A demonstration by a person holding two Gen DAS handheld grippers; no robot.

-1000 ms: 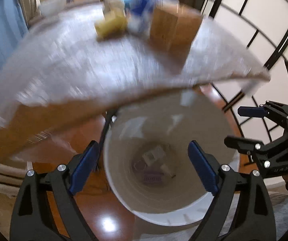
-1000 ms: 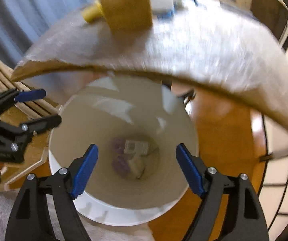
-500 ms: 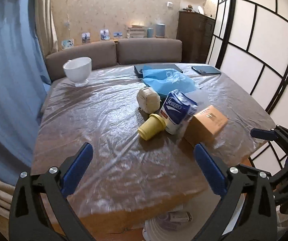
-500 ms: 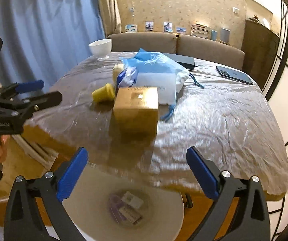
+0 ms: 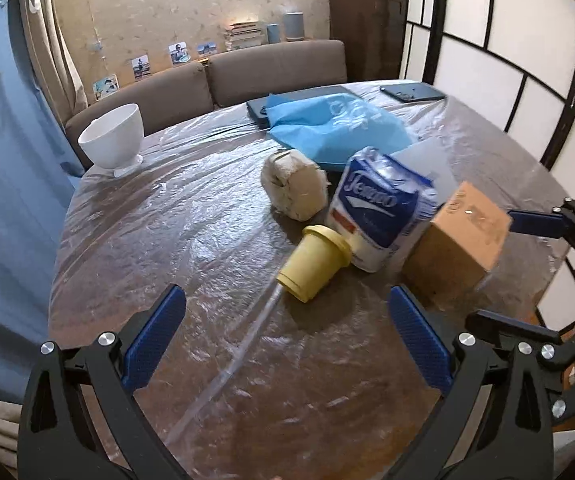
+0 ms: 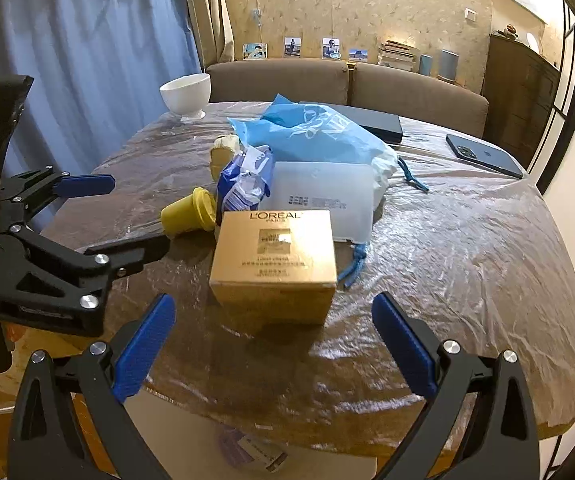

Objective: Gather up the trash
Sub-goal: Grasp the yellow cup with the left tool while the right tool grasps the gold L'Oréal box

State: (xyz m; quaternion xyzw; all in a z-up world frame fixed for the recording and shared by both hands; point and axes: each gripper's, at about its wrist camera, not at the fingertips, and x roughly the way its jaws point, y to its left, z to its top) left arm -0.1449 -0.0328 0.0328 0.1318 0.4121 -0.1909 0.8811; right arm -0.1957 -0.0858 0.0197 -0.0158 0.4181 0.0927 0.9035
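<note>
On the plastic-covered table (image 5: pixel 175 240) lie a tipped yellow cup (image 5: pixel 313 264), a blue-and-white tissue pack (image 5: pixel 381 216), a gold L'Oreal box (image 6: pixel 275 256), a beige paper wad (image 5: pixel 293 190) and a blue plastic bag (image 5: pixel 339 124). My left gripper (image 5: pixel 287 344) is open and empty above the table's near edge, with the cup just beyond it. My right gripper (image 6: pixel 273 344) is open and empty, in front of the gold box. The white bin (image 6: pixel 191 440) with discarded wrappers (image 6: pixel 255 454) shows below the table edge in the right wrist view.
A white bowl (image 5: pixel 113 136) stands at the far left corner. A dark laptop (image 6: pixel 371 122) and a phone (image 6: pixel 483 154) lie at the back. A white flat case (image 6: pixel 327 196) leans behind the gold box. A sofa (image 5: pixel 215 80) runs behind the table.
Both grippers rose from over the bin's mouth to table height and moved closer to the objects. The bin has dropped out of the left view.
</note>
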